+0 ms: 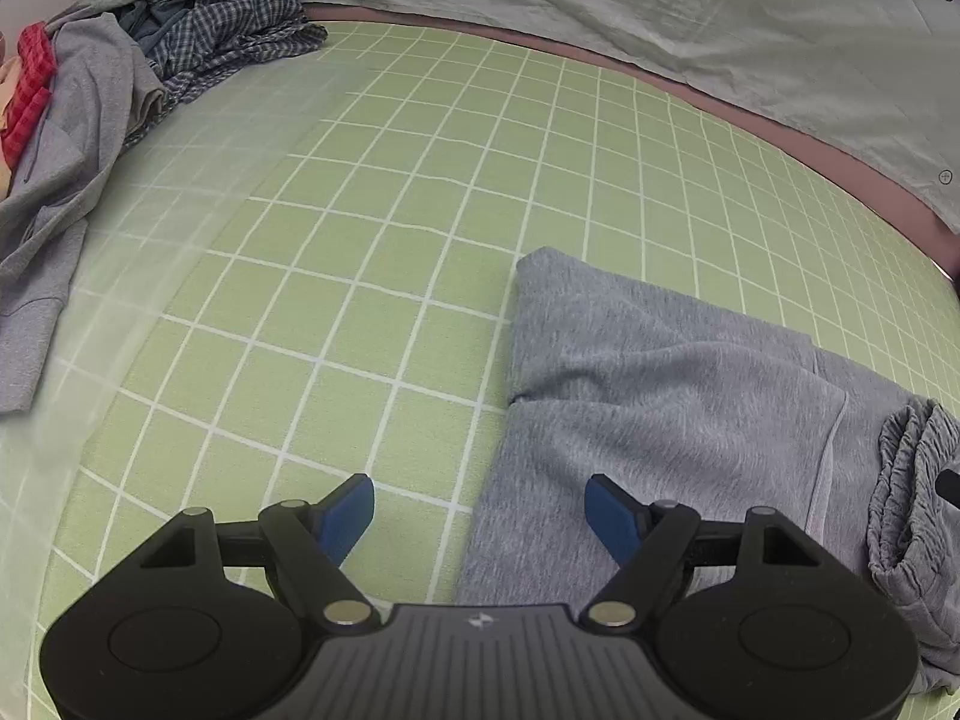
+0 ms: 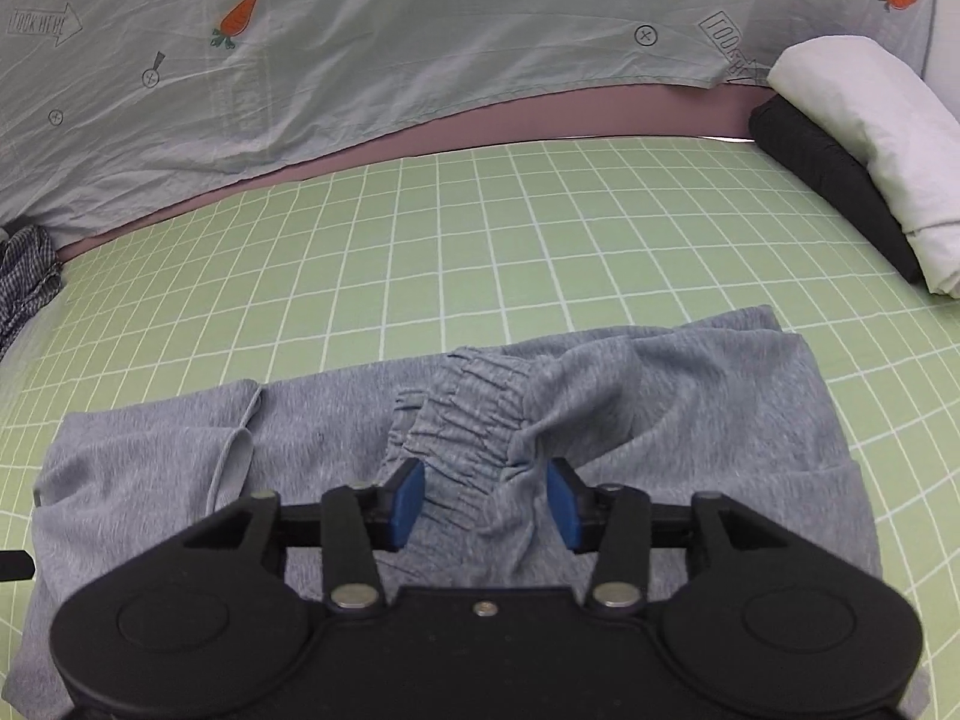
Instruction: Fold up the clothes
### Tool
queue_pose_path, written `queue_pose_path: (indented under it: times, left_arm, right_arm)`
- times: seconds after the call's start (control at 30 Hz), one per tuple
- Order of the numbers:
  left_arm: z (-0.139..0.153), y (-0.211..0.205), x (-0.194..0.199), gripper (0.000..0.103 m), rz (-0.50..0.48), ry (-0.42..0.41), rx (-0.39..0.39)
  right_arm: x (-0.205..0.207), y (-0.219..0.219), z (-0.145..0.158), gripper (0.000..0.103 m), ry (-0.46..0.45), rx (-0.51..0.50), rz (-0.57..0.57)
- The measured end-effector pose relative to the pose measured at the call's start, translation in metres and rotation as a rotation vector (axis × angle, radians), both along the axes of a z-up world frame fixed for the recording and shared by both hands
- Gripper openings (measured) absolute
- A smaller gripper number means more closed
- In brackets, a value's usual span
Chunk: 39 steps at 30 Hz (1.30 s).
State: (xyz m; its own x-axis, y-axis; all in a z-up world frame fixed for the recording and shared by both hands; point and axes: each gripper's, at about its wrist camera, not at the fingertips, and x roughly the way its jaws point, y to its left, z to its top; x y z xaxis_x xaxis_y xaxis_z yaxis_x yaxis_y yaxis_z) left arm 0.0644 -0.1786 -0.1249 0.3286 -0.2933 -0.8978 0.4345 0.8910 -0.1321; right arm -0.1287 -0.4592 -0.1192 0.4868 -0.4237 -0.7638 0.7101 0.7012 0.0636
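Note:
A grey jersey garment (image 1: pixel 660 408) lies folded on the green grid mat (image 1: pixel 360 240). My left gripper (image 1: pixel 480 516) hangs open over the garment's left edge, one pad above the mat and the other above the grey cloth, with nothing held. In the right wrist view the same garment (image 2: pixel 720 420) fills the foreground. Its gathered elastic waistband (image 2: pixel 474 414) bunches up in the middle. My right gripper (image 2: pixel 486 504) stands open astride that bunched waistband, which lies between the blue pads without being pinched. The waistband (image 1: pixel 906 480) also shows at the left wrist view's right edge.
A heap of unfolded clothes sits at the mat's far left: a grey hoodie (image 1: pixel 78 120), a checked shirt (image 1: pixel 228 30) and a red cloth (image 1: pixel 30 90). A pale carrot-print sheet (image 2: pixel 360 60) borders the back. A folded white cloth (image 2: pixel 870 150) rests on a black one (image 2: pixel 834 180) at far right.

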Motion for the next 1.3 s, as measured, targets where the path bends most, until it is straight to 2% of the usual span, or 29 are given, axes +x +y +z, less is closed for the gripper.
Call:
queue_pose_path:
  times: [0.1,0.33,0.5,0.53,0.6,0.63,0.7,0.77,0.9,1.03,1.17,1.3]
  left_arm:
    - [-0.003,-0.006,0.003,0.078,-0.024,0.013,-0.010]
    - [-0.011,-0.015,0.003,0.078,-0.070,0.051,-0.029]
    - [-0.013,-0.019,0.004,0.072,-0.073,0.038,-0.033]
    - [-0.013,-0.019,0.003,0.069,-0.072,0.034,-0.040]
    - [-0.011,-0.021,0.003,0.046,-0.068,0.041,-0.063]
    - [-0.011,-0.022,0.002,0.041,-0.064,0.044,-0.070]
    - [-0.009,-0.024,-0.001,0.015,-0.054,0.043,-0.077]
    - [-0.001,-0.026,-0.006,0.011,-0.056,0.034,-0.103]
    - [0.021,-0.030,-0.019,0.009,-0.062,0.022,-0.181]
    - [0.050,-0.045,-0.039,0.009,-0.079,0.020,-0.295]
    - [0.073,-0.081,-0.072,0.008,-0.124,0.017,-0.383]
    - [0.089,-0.128,-0.112,0.008,-0.196,0.036,-0.438]
  right_arm:
    - [-0.013,-0.004,0.005,0.072,0.031,-0.002,-0.087]
    - [-0.040,-0.017,0.009,0.072,0.079,0.026,-0.255]
    - [-0.052,-0.020,0.014,0.072,0.060,0.018,-0.296]
    - [-0.054,-0.021,0.015,0.072,0.058,0.018,-0.301]
    - [-0.057,-0.023,0.015,0.072,0.054,0.021,-0.311]
    - [-0.059,-0.024,0.015,0.072,0.050,0.021,-0.314]
    - [-0.063,-0.026,0.016,0.072,0.044,0.019,-0.321]
    - [-0.068,-0.027,0.016,0.072,0.038,0.018,-0.326]
    - [-0.082,-0.032,0.016,0.071,0.029,0.021,-0.336]
    - [-0.098,-0.041,0.012,0.071,0.031,0.038,-0.342]
    - [-0.117,-0.053,0.011,0.071,0.032,0.045,-0.324]
    - [-0.143,-0.073,0.012,0.071,0.037,0.039,-0.310]
